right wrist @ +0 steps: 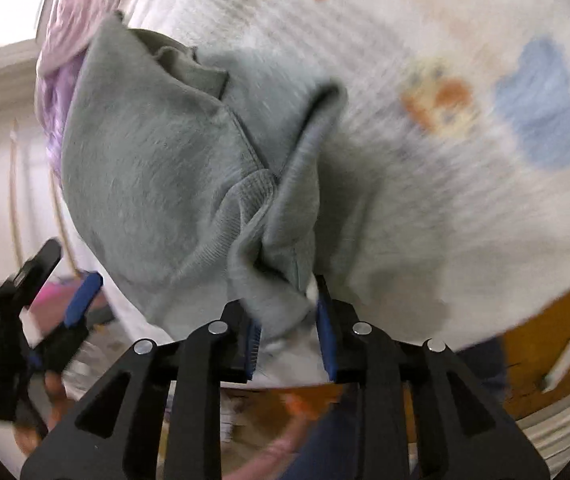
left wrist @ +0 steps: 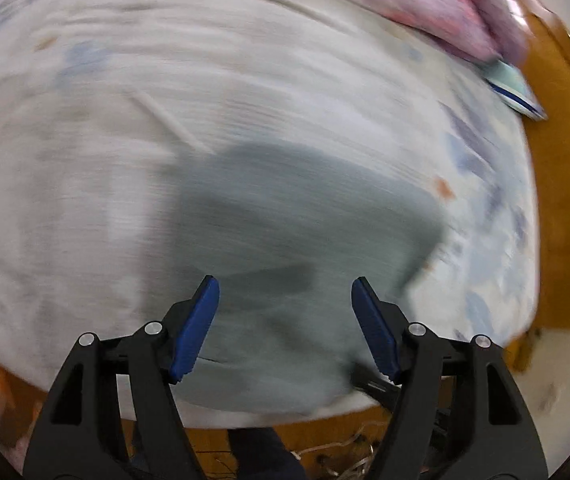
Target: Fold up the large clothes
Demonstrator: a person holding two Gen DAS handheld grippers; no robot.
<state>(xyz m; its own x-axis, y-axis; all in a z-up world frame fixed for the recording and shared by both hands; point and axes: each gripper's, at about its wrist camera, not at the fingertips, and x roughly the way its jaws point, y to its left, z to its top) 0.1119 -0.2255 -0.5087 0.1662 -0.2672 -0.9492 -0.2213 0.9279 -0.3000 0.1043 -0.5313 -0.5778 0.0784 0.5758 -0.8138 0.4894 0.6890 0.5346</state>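
Note:
A grey-green sweatshirt (right wrist: 153,168) hangs bunched over the white patterned bed sheet (right wrist: 465,168). My right gripper (right wrist: 289,304) is shut on the sweatshirt's ribbed edge and holds it up. In the left wrist view the same garment (left wrist: 293,216) shows as a blurred grey patch on the sheet (left wrist: 85,120). My left gripper (left wrist: 285,292) is open and empty above the garment's near part. It also shows at the lower left of the right wrist view (right wrist: 65,292), apart from the cloth.
A pink and purple cloth pile (left wrist: 425,4) lies at the bed's far right, with a teal and blue item (left wrist: 517,92) beside it. Orange-brown floor (left wrist: 565,200) runs along the bed's right and near edges. Both views are motion-blurred.

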